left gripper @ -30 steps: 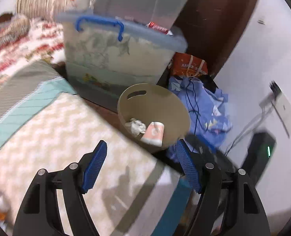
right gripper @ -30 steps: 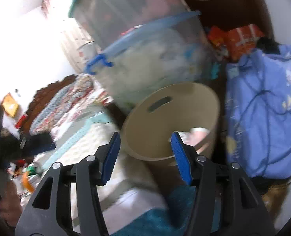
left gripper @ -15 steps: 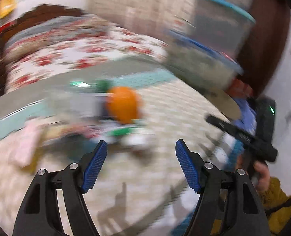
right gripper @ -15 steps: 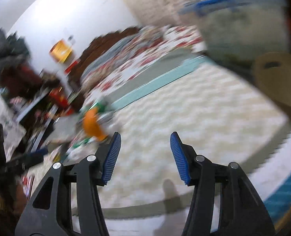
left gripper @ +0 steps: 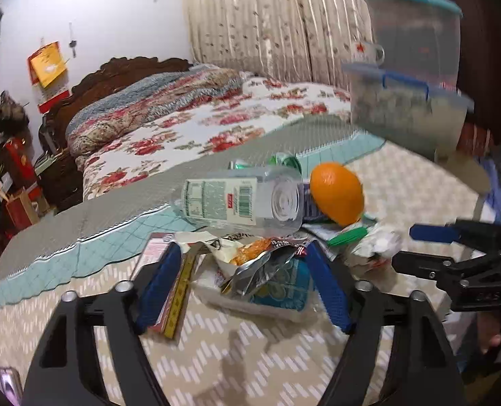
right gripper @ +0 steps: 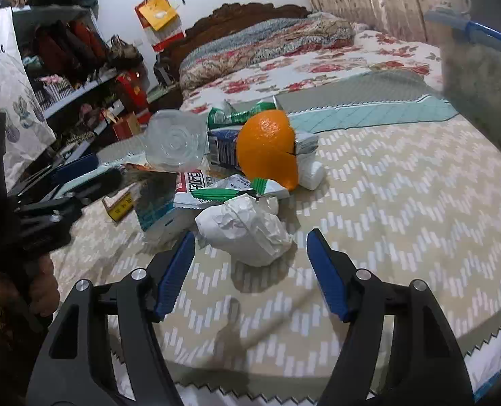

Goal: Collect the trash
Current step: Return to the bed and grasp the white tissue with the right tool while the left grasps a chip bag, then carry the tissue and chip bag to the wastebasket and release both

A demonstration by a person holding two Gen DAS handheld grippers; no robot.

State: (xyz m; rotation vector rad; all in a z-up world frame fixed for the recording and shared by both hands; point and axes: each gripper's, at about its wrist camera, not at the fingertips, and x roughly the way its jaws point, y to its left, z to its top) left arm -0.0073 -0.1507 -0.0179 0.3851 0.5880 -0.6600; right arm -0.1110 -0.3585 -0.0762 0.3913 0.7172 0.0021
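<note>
Bedspread (right gripper: 402,203) with a beige zigzag pattern is seen under a heap of trash. Clear plastic bottle (left gripper: 240,199) is laid on its side, an orange (left gripper: 338,193) touching its base. A torn foil wrapper (left gripper: 264,264) is framed between the fingers of the left gripper (left gripper: 240,284); these are closing, with no pad contact visible. A crumpled white paper (right gripper: 247,233) is found just ahead of the right gripper (right gripper: 250,270), whose fingers are parting and hold nothing.
</note>
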